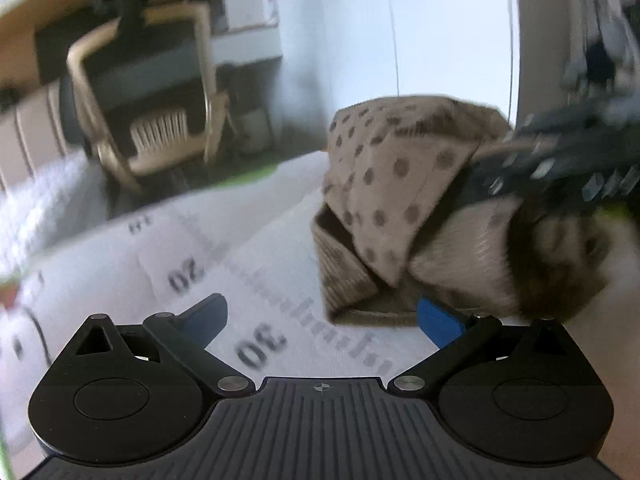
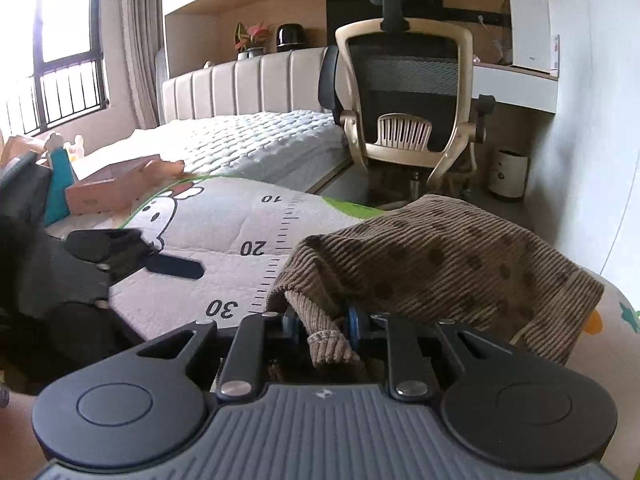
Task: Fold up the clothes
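A bedroom fills the background, and the work surface is a pale quilted mat (image 2: 224,216) printed with a ruler scale, the numbers 10, 20 and 30 and a cartoon figure, edged in green. On it, in the lower right of the right wrist view, lies the brown ribbed garment with darker dots (image 2: 440,256), bunched and partly folded over itself; one rolled edge of it runs down between the blue-padded fingers of the right gripper (image 2: 326,330), whose jaws stand narrow and pinch that cloth. In the left wrist view, which is smeared by motion blur, the same garment (image 1: 384,184) sits in the right half of the frame, a dotted flap hanging over a ribbed fold. The left gripper (image 1: 320,320) stands wide with nothing between its blue pads; its right pad (image 1: 438,320) is just at the lower hem of the garment, though whether it touches cannot be told. In the right wrist view the left gripper (image 2: 160,260) shows at the left edge, over the mat and apart from the garment. Beyond the mat stand a mesh office chair with a beige frame (image 2: 404,92) at upper centre, a bed with a padded beige headboard (image 2: 248,80) and a white quilted mattress, and a barred window (image 2: 56,56) at upper left.
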### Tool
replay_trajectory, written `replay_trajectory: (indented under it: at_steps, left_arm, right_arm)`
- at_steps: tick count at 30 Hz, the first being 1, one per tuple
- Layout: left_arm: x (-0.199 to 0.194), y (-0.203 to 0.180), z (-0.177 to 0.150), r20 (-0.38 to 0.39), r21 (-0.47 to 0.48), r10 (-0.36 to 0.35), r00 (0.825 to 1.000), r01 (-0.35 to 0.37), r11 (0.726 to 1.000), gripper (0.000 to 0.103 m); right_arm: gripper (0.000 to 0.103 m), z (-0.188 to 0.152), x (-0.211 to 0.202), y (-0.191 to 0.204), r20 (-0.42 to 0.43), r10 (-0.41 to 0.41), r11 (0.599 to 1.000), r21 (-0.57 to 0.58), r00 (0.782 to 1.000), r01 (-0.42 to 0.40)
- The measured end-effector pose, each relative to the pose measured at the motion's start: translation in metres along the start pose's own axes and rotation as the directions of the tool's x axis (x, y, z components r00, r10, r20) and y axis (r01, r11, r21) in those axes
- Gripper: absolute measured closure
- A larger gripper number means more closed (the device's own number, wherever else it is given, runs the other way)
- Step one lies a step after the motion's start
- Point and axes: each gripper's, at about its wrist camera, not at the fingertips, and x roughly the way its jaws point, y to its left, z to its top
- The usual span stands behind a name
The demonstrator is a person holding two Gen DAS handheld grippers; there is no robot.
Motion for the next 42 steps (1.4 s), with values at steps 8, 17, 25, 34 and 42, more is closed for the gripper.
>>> replay_trajectory:
  at_steps: [8,17,25,34,42]
  left_arm:
    - [0.034,-0.033,0.000,0.064,0.232,0.078,0.995,-0.091,0.969,0.053]
    - [0.038,0.057,-0.003,-0.054,-0.209,0.081,0.995,-0.091,0.974,0.075]
    - [-0.004,0.118,-0.014,0.105,-0.524,-0.122,0.987,0.159,0.837,0.016]
    - [0.042,0.095,0.018,0.174,-0.404,-0.392,0.903,0.429,0.808,0.006]
    - [0.079,0.074,0.006,0.053,-0.386,-0.424,0.904,0.410,0.826,0.006]
  right_arm:
    - [0.083,0.002,0.000,-0.008,0.014,0.027,0.999,0.038,1.000,-0.027]
    - [0.083,0.019,0.032,0.004,0.011,0.073,0.995,0.069,0.997,-0.074]
    - [0.058,0.009,0.078,0.046,-0.046,0.100,0.992,-0.076,0.994,-0.103]
    - [0.025,-0.001,-0.054,-0.009,0.119,-0.096,0.995,-0.008,0.988,0.097]
    - [0.024,-0.018,0.008,-0.067,-0.022,-0.215,0.957,0.192,0.976,0.216]
